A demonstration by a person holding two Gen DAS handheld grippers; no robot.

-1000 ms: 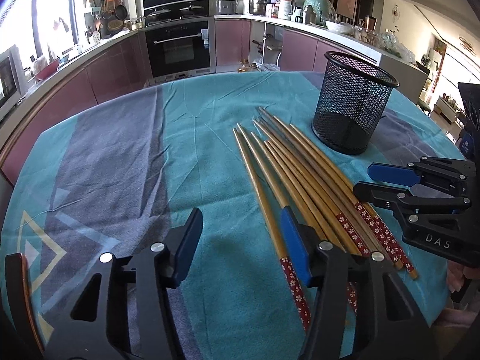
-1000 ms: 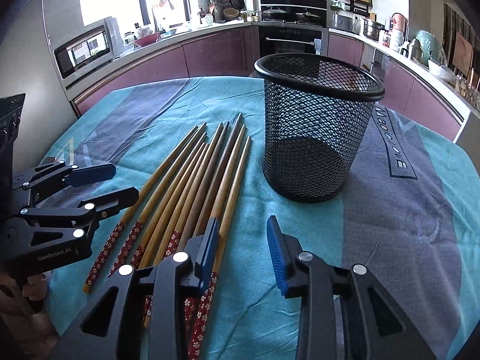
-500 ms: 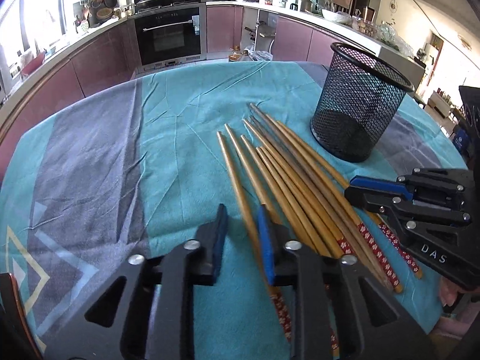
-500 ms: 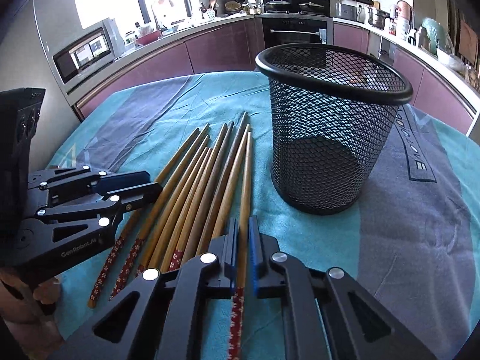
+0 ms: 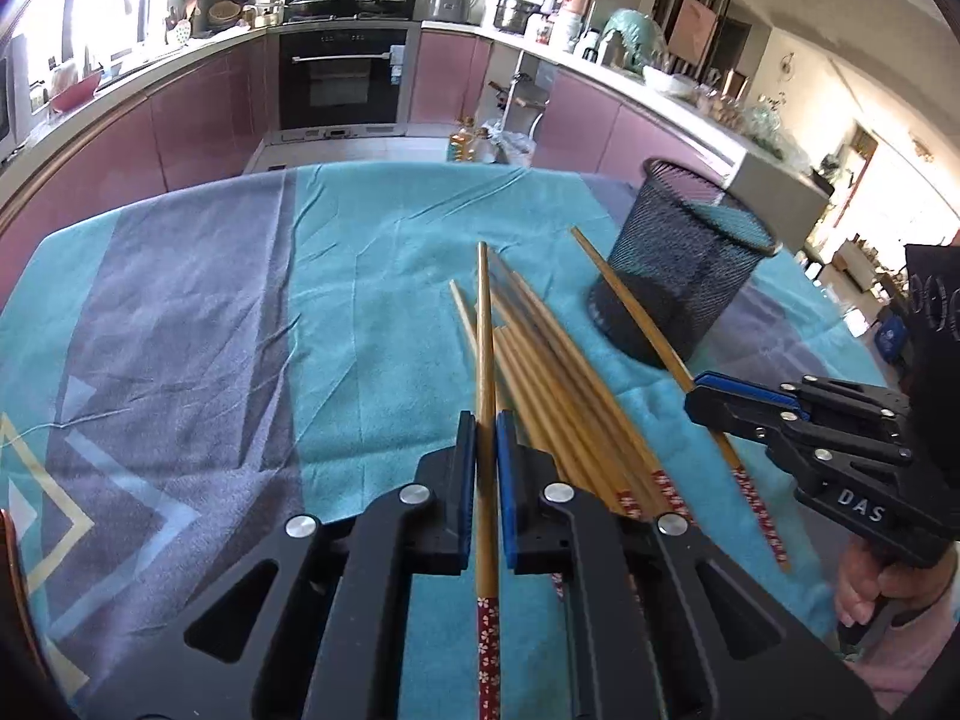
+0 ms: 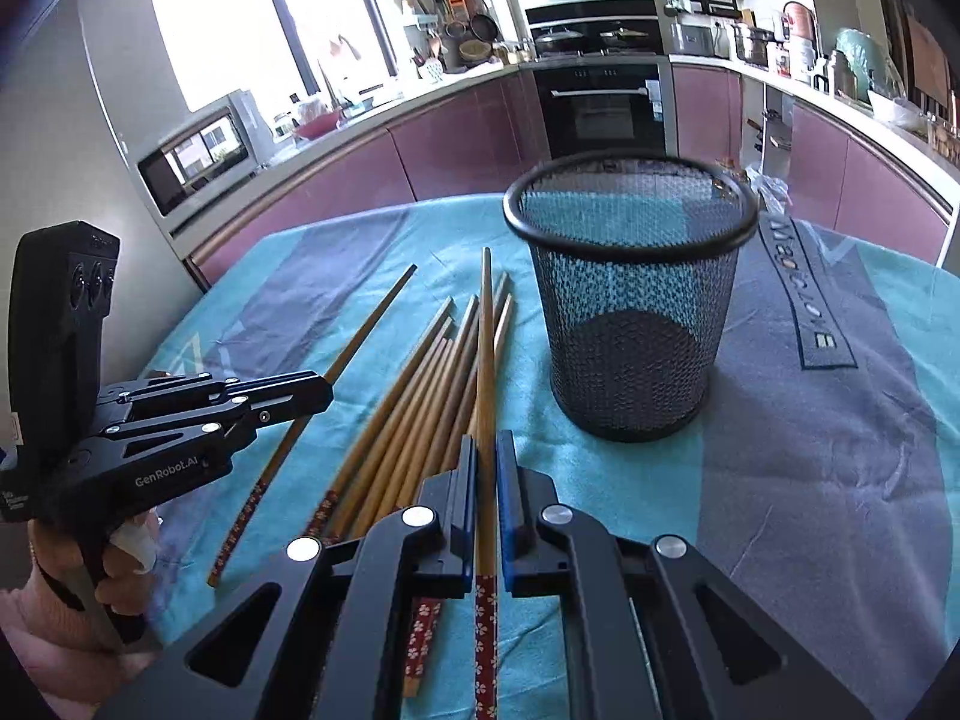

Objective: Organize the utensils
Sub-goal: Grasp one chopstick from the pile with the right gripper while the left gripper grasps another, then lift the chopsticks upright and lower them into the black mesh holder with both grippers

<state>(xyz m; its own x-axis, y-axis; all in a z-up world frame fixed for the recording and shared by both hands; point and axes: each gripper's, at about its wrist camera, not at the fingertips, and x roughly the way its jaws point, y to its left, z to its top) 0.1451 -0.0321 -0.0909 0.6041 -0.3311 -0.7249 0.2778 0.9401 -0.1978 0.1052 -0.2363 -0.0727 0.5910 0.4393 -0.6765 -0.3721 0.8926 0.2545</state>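
I lose the patterned end of each held chopstick at the bottom edge of its own wrist view, and the black arms of each tool hide the near ends of the pile. The person shows only as a hand (image 6: 78,576) at lower left of the right view and part of a hand at the right edge of the left view.

The chopsticks are slim, round, light-brown wooden sticks with a dark red flowered band at the thick end. The basket (image 6: 630,312) is a black wire-mesh cup with a solid rim, upright on a teal and grey cloth with fine creases that covers the table (image 5: 180,330).

My left gripper (image 5: 486,432) has its jaws closed narrow on one chopstick (image 5: 485,324), which runs straight up the middle of the frame between the blue pads, its tip above the pile (image 5: 558,384). My right gripper (image 6: 486,450) clamps another chopstick (image 6: 486,336) the same way, its tip just left of the basket. The rest lie fanned on the cloth, between the two tools, near the basket's base.
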